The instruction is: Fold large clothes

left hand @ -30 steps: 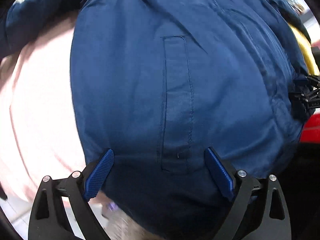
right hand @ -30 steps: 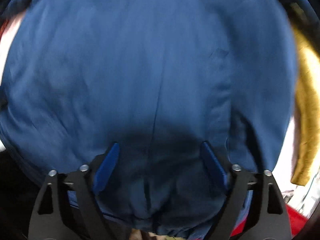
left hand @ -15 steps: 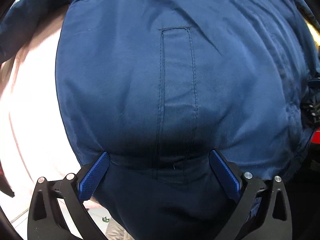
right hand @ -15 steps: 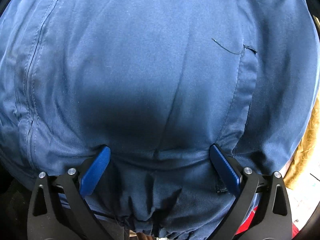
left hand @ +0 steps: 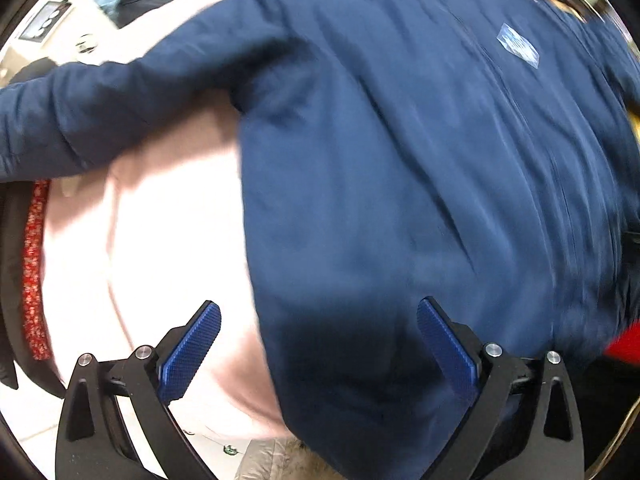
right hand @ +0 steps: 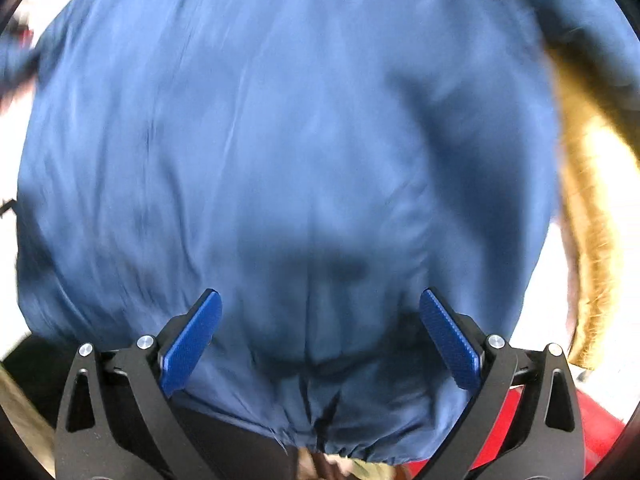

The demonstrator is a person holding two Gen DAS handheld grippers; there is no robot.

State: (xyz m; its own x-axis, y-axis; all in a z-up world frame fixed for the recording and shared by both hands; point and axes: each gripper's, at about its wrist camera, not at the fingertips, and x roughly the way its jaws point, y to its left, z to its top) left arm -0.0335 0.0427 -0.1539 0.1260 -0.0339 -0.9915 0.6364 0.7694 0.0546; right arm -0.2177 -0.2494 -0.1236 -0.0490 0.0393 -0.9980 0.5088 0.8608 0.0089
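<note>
A large navy blue jacket (left hand: 400,168) lies spread out with one sleeve (left hand: 100,108) stretched to the left and a small light logo patch (left hand: 518,45) on the chest. My left gripper (left hand: 318,344) is open and hovers over the jacket's lower left edge, holding nothing. In the right wrist view the same jacket (right hand: 280,140) fills the frame, its gathered hem (right hand: 320,436) at the bottom. My right gripper (right hand: 320,338) is open just above the hem, with fabric between the spread jaws but not pinched.
A pale pink garment (left hand: 160,248) lies under the jacket on the left. A mustard yellow garment (right hand: 588,208) lies at the jacket's right. A red patterned strip (left hand: 34,272) runs along the far left, and something red (right hand: 596,432) sits at lower right.
Both cameras have pulled back from the jacket and show more of it: the left sleeve, logo patch and pink garment have come into view. Both grippers stay open.
</note>
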